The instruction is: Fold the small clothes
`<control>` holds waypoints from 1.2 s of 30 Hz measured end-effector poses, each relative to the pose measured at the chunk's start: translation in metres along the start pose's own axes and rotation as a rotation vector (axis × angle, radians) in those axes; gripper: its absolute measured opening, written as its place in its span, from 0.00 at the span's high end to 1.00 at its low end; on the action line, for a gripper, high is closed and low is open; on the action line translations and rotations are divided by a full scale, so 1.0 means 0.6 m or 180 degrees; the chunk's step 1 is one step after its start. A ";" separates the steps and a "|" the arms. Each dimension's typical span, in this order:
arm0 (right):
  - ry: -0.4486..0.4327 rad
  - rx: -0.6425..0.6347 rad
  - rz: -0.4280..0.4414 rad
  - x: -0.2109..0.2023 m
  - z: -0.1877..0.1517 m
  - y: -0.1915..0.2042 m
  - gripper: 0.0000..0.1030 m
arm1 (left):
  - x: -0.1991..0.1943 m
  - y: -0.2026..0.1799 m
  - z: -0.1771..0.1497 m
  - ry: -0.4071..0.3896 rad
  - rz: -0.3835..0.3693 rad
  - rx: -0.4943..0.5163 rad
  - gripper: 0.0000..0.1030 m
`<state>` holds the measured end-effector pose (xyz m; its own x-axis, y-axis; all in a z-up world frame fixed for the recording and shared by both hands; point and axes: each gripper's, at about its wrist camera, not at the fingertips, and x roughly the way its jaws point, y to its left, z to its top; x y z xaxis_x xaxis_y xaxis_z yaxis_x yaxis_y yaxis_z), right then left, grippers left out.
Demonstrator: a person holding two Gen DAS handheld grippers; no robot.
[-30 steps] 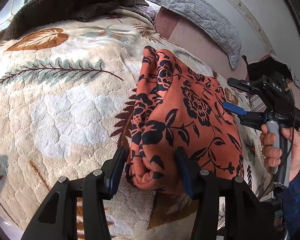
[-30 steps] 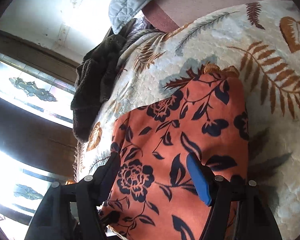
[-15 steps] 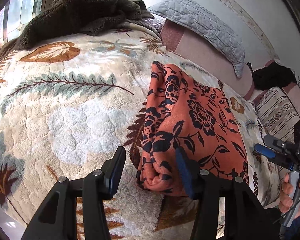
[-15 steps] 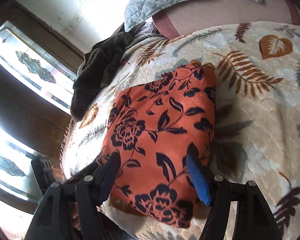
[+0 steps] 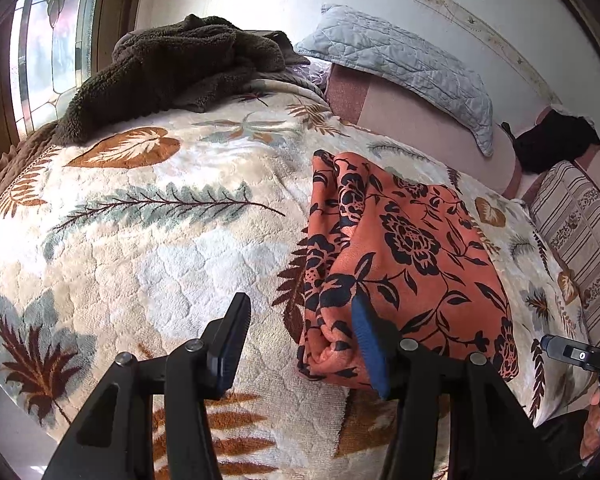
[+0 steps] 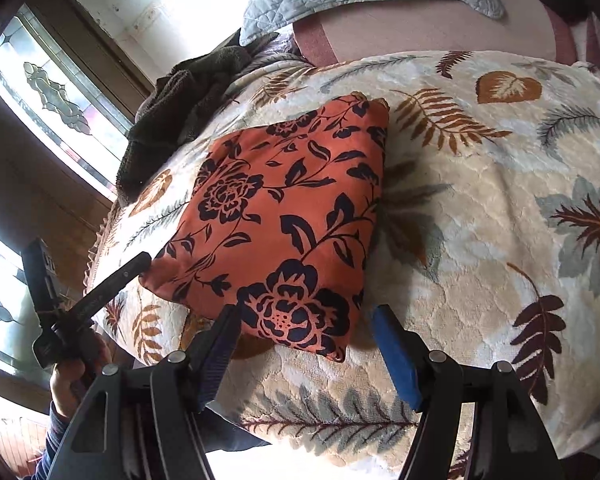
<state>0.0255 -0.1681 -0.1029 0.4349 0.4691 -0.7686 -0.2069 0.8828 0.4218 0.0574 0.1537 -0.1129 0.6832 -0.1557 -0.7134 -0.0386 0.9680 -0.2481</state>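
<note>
Both claws are spread wide and grip nothing: the left claw hangs low over the blanket with its right finger overlapping the near corner of the cloth in view, and whether it touches is unclear; the right claw hangs just off the cloth's near edge, apart from it. A cream blanket with leaf prints covers the bed. A grey quilted pillow leans on the pink headboard. A dark brown throw is heaped by the window. The orange cloth with black flowers lies folded flat, mid-blanket
</note>
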 end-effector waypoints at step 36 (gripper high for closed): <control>0.0414 0.0936 0.0693 0.204 0.142 -0.110 0.32 | 0.159 -0.036 0.094 0.0843 -0.0579 0.0162 0.41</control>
<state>0.1673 -0.1709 -0.1838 0.2898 0.6605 -0.6926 -0.0139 0.7265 0.6870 0.1643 0.1289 -0.1388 0.4618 -0.3663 -0.8078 0.1079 0.9272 -0.3587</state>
